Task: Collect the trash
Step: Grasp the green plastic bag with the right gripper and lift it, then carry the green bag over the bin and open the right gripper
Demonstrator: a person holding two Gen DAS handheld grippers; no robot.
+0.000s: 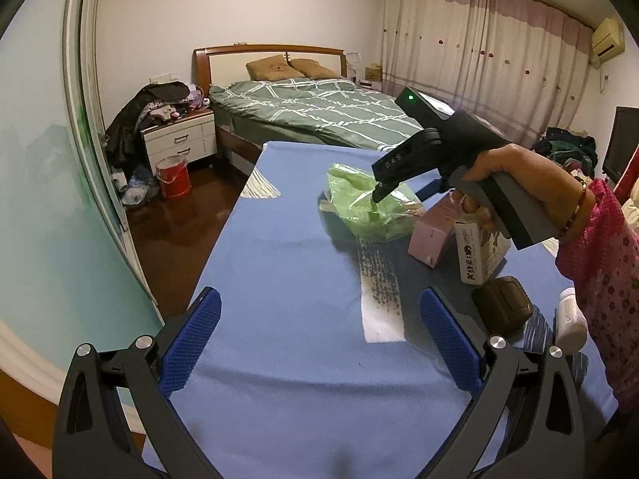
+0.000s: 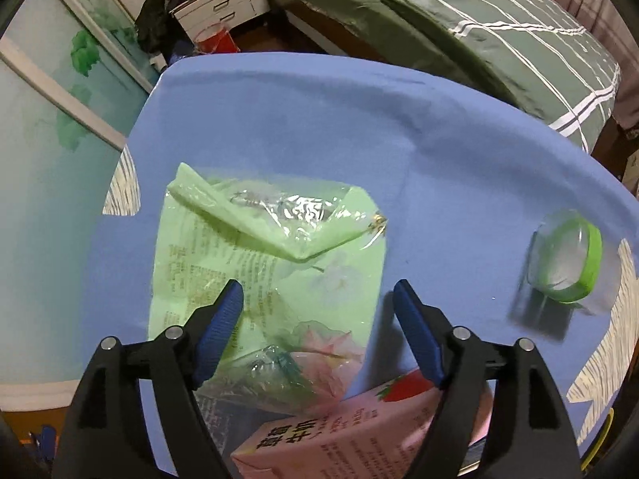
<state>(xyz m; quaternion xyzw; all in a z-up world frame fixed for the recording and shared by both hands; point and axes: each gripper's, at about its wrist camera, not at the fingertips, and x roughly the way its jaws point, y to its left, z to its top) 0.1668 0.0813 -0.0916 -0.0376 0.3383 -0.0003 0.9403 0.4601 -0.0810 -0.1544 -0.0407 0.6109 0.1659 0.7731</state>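
One green wrapper (image 2: pixel 263 263), two cartons (image 1: pixel 433 235), one lidded cup (image 2: pixel 565 259).

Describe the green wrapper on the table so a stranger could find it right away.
Start at the blue-covered table at the foot of the bed. Near its middle lies a crumpled pale green plastic wrapper, partly clear, beside a pink carton; it is the only flat, floppy item.

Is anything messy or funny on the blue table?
Yes. A crumpled green plastic wrapper lies flat on the blue table, and the pink carton lies tipped on its side right beside it.
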